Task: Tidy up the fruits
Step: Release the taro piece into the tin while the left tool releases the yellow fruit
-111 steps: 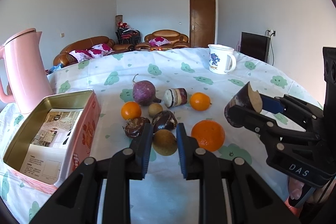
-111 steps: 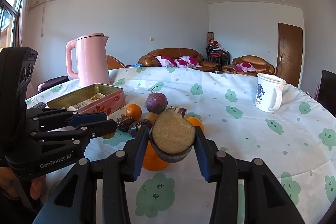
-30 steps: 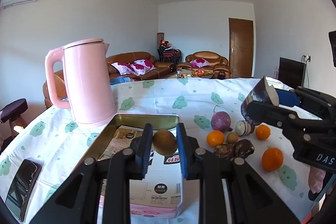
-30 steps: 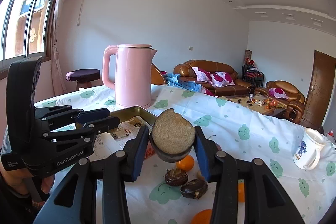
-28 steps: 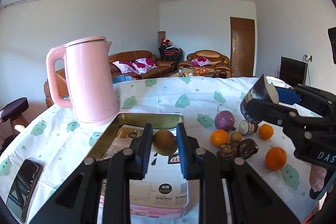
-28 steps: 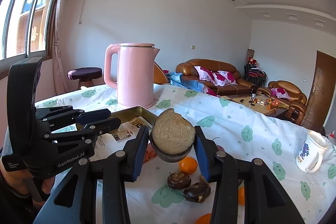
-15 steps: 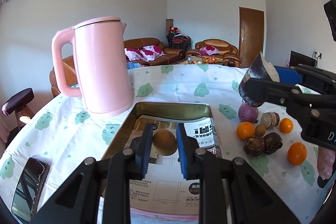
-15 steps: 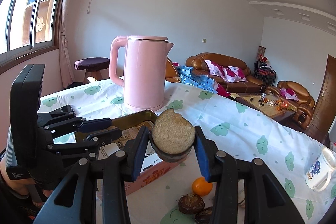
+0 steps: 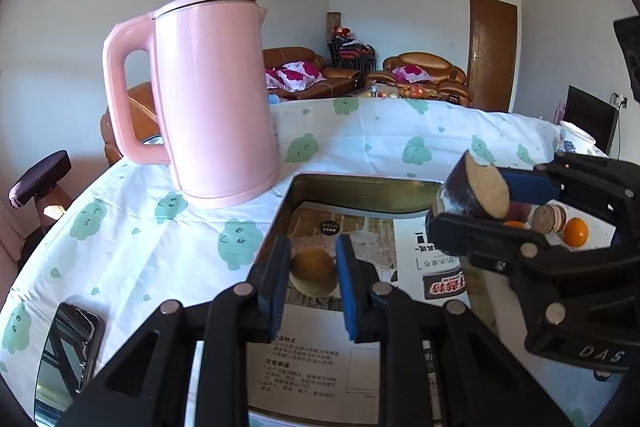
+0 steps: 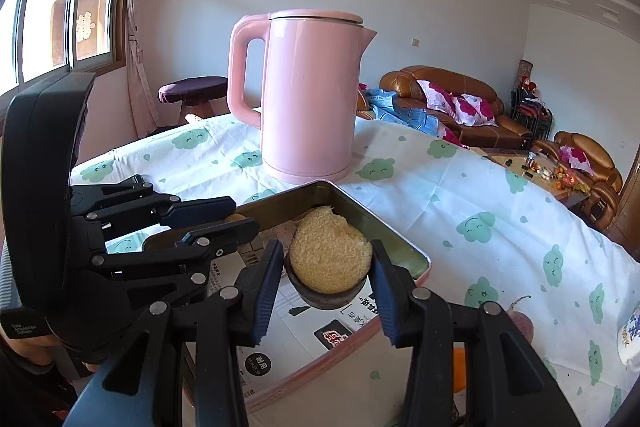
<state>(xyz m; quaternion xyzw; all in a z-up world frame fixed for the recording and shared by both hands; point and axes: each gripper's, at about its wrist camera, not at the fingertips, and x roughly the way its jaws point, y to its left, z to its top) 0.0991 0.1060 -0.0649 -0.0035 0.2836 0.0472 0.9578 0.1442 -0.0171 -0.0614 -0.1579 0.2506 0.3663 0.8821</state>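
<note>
My left gripper [image 9: 313, 277] is shut on a small brown round fruit [image 9: 313, 269] and holds it low over the paper-lined inside of the pink metal tin [image 9: 360, 187]. My right gripper [image 10: 328, 281] is shut on a cut dark-skinned fruit half [image 10: 329, 259] with a pale grainy face, held over the tin's [image 10: 400, 239] far right corner. The right gripper also shows in the left wrist view [image 9: 472, 211], and the left gripper shows in the right wrist view [image 10: 216, 217]. Loose fruits lie right of the tin: an orange [image 9: 576, 231] and a cut piece [image 9: 549, 219].
A pink kettle [image 9: 208, 99] stands just behind the tin's left corner. A dark phone [image 9: 68, 359] lies at the table's near left edge. A white mug [image 9: 574, 141] stands far right. The table wears a white cloth with green cloud prints [image 10: 480, 199].
Both grippers have moved left and down from above the fruit pile to over the tin, each still holding its fruit. The kettle looms closer.
</note>
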